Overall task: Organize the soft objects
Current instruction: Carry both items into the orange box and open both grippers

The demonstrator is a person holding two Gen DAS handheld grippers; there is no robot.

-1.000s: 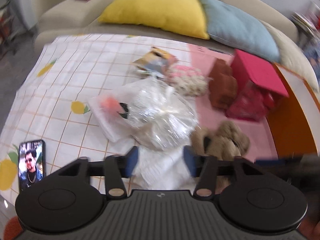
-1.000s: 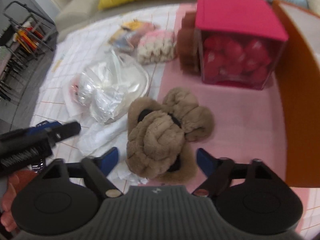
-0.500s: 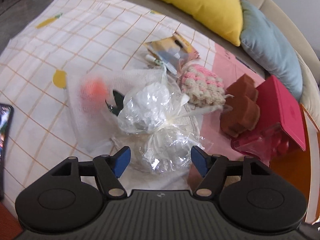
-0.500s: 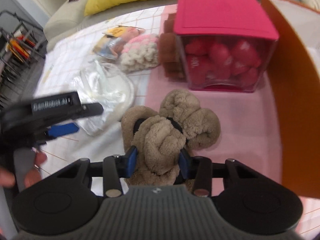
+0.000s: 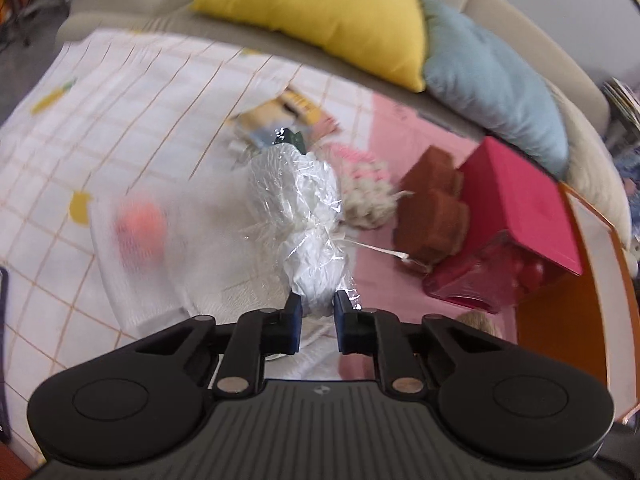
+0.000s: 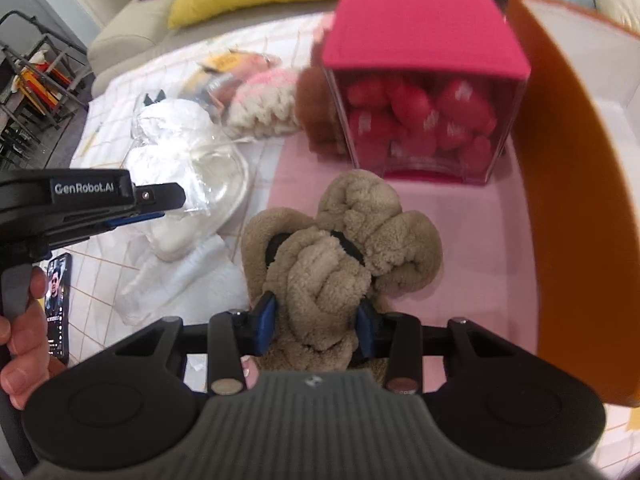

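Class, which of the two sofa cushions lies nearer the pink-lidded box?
The blue cushion: it lies just behind the pink-lidded box, while the yellow cushion sits farther left.

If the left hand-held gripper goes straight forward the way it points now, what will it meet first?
The left hand-held gripper is closing on the clear plastic bag of white stuffing, already between its jaws, so it would push into that bag first. Beyond lies the pink-and-cream knitted piece; depth is unclear.

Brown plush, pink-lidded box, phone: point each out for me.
Brown plush (image 6: 340, 256), right wrist view, knotted middle.
Pink-lidded box (image 6: 420, 32), right wrist view, lid top.
Phone (image 6: 56, 296), right wrist view, lit screen.
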